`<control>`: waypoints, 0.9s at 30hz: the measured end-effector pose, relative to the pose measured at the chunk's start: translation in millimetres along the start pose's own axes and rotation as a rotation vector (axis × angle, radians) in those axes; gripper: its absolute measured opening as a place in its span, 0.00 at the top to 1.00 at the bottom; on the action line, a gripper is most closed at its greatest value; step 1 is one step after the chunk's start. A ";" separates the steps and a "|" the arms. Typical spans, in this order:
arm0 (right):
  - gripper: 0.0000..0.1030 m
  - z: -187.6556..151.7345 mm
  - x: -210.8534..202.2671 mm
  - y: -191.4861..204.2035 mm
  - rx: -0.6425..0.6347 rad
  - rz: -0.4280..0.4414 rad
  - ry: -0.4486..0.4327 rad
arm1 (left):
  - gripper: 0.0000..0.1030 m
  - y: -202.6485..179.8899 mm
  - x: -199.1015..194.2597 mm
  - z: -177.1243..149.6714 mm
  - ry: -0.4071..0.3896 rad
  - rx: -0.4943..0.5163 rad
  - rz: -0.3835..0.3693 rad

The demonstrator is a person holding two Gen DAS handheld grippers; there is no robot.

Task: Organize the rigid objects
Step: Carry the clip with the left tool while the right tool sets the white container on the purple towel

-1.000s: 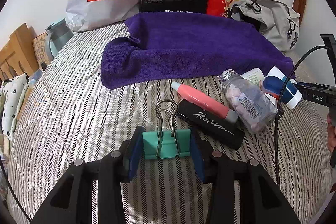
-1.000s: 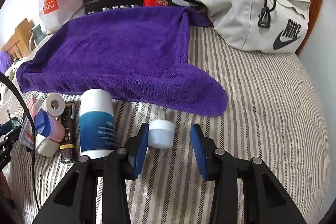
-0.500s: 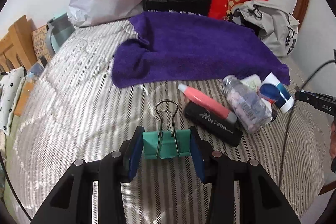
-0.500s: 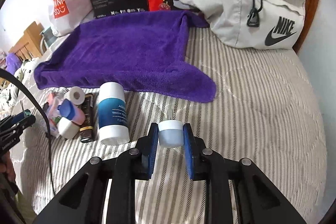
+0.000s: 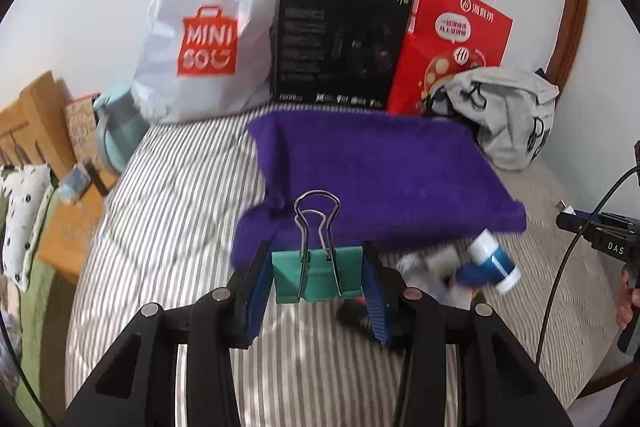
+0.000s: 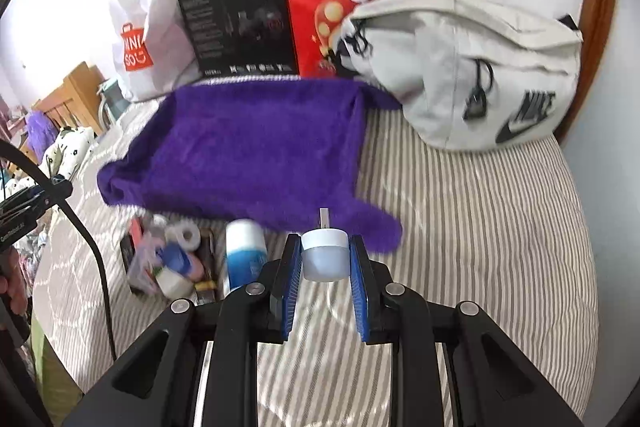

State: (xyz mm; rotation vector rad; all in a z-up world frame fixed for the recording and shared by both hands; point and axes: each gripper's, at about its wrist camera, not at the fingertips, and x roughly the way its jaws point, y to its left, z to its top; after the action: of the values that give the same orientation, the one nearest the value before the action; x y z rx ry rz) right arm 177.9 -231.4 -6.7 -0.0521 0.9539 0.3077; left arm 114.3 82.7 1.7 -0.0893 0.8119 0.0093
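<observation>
Teal metal fills the middle of my left wrist view: the binder clip sits pinched between the blue pads of my left gripper, its wire handles standing upright, the whole thing held above the striped bedsheet. I take the purple towel as my landmark. The clip is in front of the towel's near-left corner; right of that, just in front of the towel's near edge, lies a blurred cluster of small items with a blue-and-white bottle on its side. Behind the towel stand a white Miniso bag, a black box and a red paper bag, and a grey Nike bag sits at the towel's far-right corner. In my right wrist view, my right gripper has its pads pressed against both sides of a small jar with a white lid and frosted bluish body, held above the sheet in front of the towel's near-right tongue. Left of the jar, still in front of the towel's near edge, the blue-and-white bottle lies beside the cluster, which includes a small roll of white tape. The grey Nike bag rests beyond the towel's right side.
</observation>
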 end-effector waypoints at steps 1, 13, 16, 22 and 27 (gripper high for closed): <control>0.77 5.8 1.2 1.4 -0.005 0.004 -0.005 | 0.61 -1.4 2.4 5.7 -0.001 0.004 -0.002; 0.77 84.4 68.1 13.0 -0.052 0.058 -0.004 | 0.61 -0.7 61.1 64.0 0.020 0.011 -0.018; 0.77 99.8 87.6 14.2 -0.063 0.058 0.004 | 0.61 -0.1 79.5 74.9 0.029 0.011 -0.017; 0.77 123.4 139.0 16.5 -0.079 0.068 0.047 | 0.61 1.0 111.0 84.3 0.060 0.010 -0.017; 0.77 131.5 181.9 18.3 -0.085 0.051 0.117 | 0.61 -0.1 128.9 87.3 0.078 0.010 -0.014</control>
State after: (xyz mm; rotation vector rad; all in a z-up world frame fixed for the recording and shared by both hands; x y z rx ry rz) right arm 375.2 -147.5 -75.8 -0.1248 1.0591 0.3957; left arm 266.2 86.5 -32.0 -0.0868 0.8888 -0.0118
